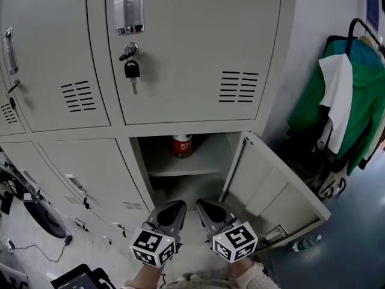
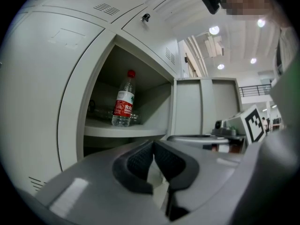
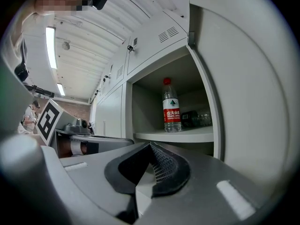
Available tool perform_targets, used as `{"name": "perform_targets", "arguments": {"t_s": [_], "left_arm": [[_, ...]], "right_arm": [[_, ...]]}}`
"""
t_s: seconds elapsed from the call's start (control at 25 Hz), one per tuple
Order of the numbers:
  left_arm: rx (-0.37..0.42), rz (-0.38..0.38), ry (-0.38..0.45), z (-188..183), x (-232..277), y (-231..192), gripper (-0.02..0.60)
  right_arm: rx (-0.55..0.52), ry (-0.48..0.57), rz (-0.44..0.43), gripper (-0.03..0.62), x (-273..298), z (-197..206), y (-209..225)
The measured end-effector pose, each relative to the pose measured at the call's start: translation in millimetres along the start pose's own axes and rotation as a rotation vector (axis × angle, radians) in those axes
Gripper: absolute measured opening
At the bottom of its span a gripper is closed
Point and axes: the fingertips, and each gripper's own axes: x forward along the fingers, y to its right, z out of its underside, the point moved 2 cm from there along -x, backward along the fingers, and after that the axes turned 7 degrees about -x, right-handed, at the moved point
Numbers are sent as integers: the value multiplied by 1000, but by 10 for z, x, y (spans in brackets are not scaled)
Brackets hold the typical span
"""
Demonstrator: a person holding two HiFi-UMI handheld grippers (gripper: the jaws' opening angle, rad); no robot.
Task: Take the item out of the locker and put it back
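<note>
A clear water bottle with a red label and red cap stands upright on the shelf inside the open lower locker. Its door is swung out to the right. My left gripper and right gripper hover side by side below the opening, short of the shelf, both shut and empty. In the left gripper view the bottle stands up and left of my shut gripper. In the right gripper view the bottle stands just above and right of my shut gripper.
A key hangs from the lock of the locker above. A green jacket and white cloth hang on a rack at right. A small bottle lies on the floor by the door. Cables and gear lie at left.
</note>
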Motion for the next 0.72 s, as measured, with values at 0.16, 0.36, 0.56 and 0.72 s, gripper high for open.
{"name": "perform_targets", "arguments": {"t_s": [0.16,0.36,0.56,0.72], "left_arm": [[-13,20,-13,44,27,20,6],[-23,26,-18,67,27,26,6],[-45,29,-10,46,-11,-2,7],[-59,38,-2,39,-42,8,6]], "right_arm": [[0,-9,-15,-2,44,9,-25],[17,-24,-26,-2,61,61,-39],[16,-24,-31,-2,46,50,-61],[16,-22,-30,-2,26,39,-78]]}}
